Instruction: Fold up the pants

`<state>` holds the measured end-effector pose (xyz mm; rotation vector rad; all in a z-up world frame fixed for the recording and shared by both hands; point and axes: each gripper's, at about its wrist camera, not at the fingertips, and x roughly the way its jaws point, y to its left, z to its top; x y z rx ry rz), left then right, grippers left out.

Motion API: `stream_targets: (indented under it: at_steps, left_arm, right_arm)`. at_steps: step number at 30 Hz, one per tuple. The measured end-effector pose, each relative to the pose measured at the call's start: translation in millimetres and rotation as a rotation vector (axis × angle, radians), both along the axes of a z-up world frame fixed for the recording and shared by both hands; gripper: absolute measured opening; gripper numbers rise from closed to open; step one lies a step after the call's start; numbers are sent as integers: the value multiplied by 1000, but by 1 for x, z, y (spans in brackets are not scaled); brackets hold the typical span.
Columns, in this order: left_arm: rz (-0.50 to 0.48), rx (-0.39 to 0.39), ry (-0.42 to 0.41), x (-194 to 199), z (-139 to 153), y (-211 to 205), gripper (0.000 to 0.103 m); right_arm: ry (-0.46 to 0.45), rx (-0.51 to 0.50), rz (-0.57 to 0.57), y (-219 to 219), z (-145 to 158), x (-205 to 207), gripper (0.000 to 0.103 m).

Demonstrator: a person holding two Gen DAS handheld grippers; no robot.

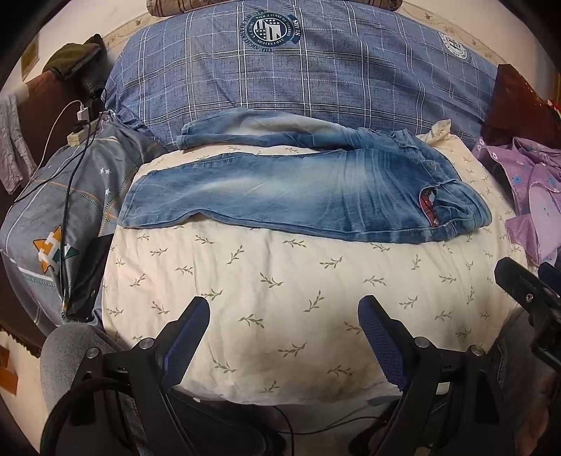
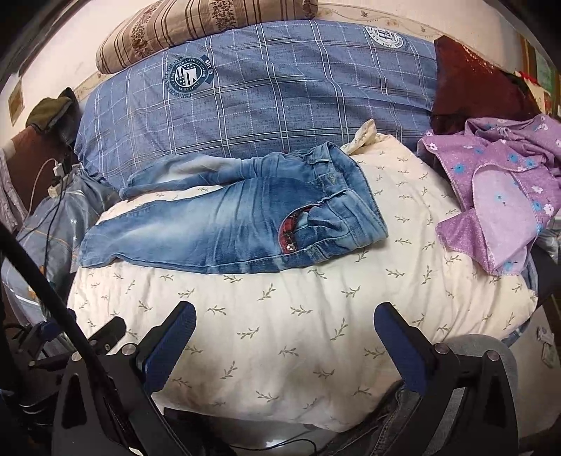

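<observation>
Faded blue jeans (image 1: 298,189) lie flat on a cream leaf-print cushion (image 1: 280,298), waistband to the right, legs stretching left, the far leg splayed apart. They also show in the right wrist view (image 2: 224,224). My left gripper (image 1: 284,308) is open and empty, held above the cushion's near part, short of the jeans. My right gripper (image 2: 284,315) is open and empty, also short of the jeans; part of it shows at the right edge of the left wrist view (image 1: 526,291).
A blue plaid duvet (image 1: 298,77) lies behind the cushion. A purple flowered garment (image 2: 501,196) lies at the right. A grey pillow (image 1: 70,196) with cables and a charger (image 1: 82,114) lies at the left. A striped pillow (image 2: 196,28) sits at the back.
</observation>
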<state>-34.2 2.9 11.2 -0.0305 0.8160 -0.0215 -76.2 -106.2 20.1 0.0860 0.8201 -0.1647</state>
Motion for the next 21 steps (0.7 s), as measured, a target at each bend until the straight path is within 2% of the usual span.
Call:
stream_targets:
  at_steps: [3,8,11,12,14,21]
  left_arm:
    - [10,-6,10,1,2,4,87]
    - [21,20,45,-2,1,11,87]
    - [24,-7,110,-2,2,14,87]
    - [22,-40,147,-2,3,16,87]
    - [23,-50,162,-2,6,19,87]
    - [17,-7,114,-3,10,21,87]
  right_arm:
    - [8,-55,9,7,-3,1,101]
    - [122,-37,60,20,-17,6,101]
    - [166,-16,98,28,-25,4,101]
    - [169,-21,104,31,-26,2,101]
    - [199,-15,112,35,-23,1,101]
    - [214,-25,122,40,-21,2,102]
